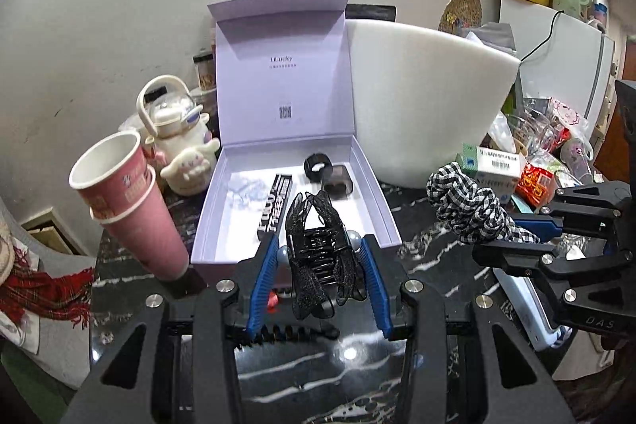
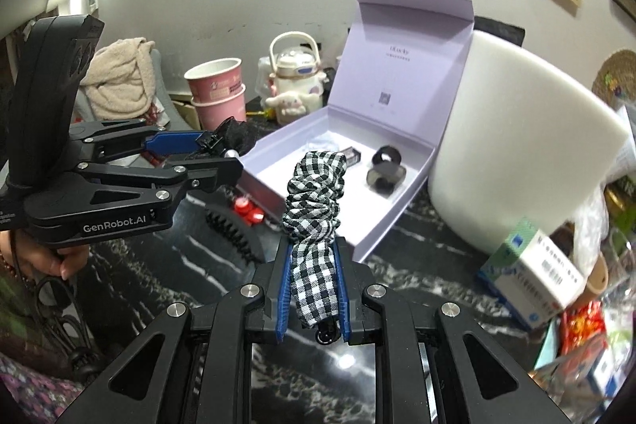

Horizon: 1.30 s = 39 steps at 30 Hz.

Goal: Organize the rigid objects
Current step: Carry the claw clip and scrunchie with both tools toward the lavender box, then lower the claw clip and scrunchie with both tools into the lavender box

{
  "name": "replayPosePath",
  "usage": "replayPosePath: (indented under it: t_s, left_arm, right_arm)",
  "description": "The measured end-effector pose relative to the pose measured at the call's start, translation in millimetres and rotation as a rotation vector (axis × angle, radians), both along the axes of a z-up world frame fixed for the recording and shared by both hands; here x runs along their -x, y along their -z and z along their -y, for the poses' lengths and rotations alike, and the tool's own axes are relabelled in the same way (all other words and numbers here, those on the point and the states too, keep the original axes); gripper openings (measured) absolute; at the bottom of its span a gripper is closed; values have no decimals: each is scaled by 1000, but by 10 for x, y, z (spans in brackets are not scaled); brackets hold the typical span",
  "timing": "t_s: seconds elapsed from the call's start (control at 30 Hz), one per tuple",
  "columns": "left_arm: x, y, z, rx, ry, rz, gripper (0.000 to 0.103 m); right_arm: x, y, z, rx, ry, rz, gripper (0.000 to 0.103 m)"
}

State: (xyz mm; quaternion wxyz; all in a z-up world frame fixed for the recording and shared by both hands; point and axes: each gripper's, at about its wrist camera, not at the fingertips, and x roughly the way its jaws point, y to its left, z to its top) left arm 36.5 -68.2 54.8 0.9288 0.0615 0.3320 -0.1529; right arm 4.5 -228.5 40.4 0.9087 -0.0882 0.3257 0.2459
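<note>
Both tools are loaded and up off the desk (image 1: 429, 257). The left hand-held gripper (image 1: 318, 253) is clamped on a black mesh-bow hair claw clip (image 1: 318, 257) with pearl beads, its blue pads pressing the clip from both sides, the bow's loops drooping below the jaws. The right hand-held gripper (image 2: 311, 277) is squeezed tight on a black-and-white gingham scrunchie (image 2: 314, 201), the bunched fabric standing up above the fingertips.

The target looks like the open lilac gift box (image 1: 369, 161), lid propped upright against the wall, sitting just ahead of both tools. Already in it: a black ring-shaped hair tie (image 1: 317, 166), a smoky translucent clip (image 1: 338, 181), a black lettered carton (image 1: 274, 205) and some clear, pale pieces.

My read: this is the carry-in, both items hovering short of the box's near wall. To do it well, clear that wall with the hanging bow loops before lowering, or the mesh could snag the edge. Aim the claw clip for the bare floor at the near left, and the scrunchie for the bare patch on the right. Take them one at a time so the tools don't knock together, and let go low. Mind the stacked pink paper cups (image 1: 119, 197) close on the left.
</note>
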Motion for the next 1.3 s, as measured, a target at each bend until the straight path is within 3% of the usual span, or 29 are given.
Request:
replayPosePath:
  t_s: [0.63, 1.3]
  left_arm:
    - [-692, -39, 50, 3, 6, -2, 42]
    - [-1376, 482, 72, -40, 5, -120, 42]
  right_arm:
    - [-691, -137, -142, 46, -29, 33, 19]
    - [-1387, 239, -263, 83, -35, -32, 19]
